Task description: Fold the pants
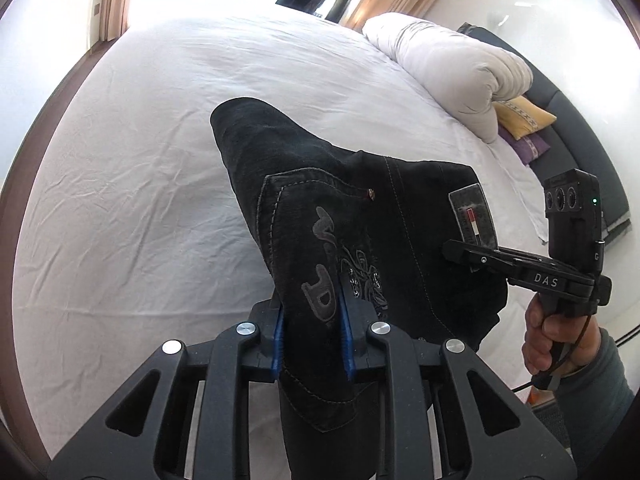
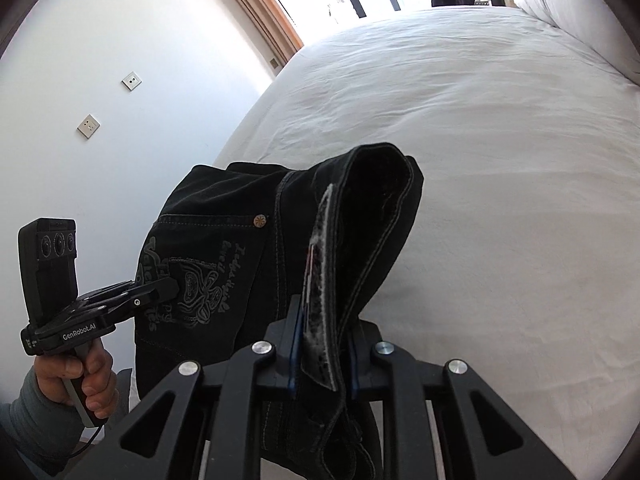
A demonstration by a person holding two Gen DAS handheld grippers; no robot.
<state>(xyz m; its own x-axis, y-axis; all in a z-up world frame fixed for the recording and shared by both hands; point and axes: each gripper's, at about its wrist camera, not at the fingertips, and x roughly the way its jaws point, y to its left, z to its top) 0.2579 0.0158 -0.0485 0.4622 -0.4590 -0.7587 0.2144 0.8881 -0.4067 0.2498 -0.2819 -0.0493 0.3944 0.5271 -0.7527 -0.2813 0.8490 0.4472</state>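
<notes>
Black jeans [image 1: 320, 208] hang lifted above the white bed [image 1: 140, 200], folded over into a thick bundle. My left gripper [image 1: 314, 332] is shut on the pocket side with the grey lettering, blue pads pressing the denim from both sides. My right gripper [image 2: 322, 348] is shut on the waistband end with the brand patch [image 2: 320, 280]. In the left wrist view the right gripper [image 1: 460, 250] bites the jeans near the patch [image 1: 474, 214]. Seen from the right wrist, the left gripper [image 2: 170, 286] bites the embroidered pocket [image 2: 200, 280]. The jeans' lower part is hidden under the grippers.
A rolled white duvet [image 1: 452, 64] lies at the bed's far right, with yellow and purple cushions [image 1: 524, 120] beside it. A dark headboard [image 1: 576, 128] runs behind them. A white wall with sockets [image 2: 88, 125] borders the bed's left side. A person's hands [image 1: 548, 336] hold the handles.
</notes>
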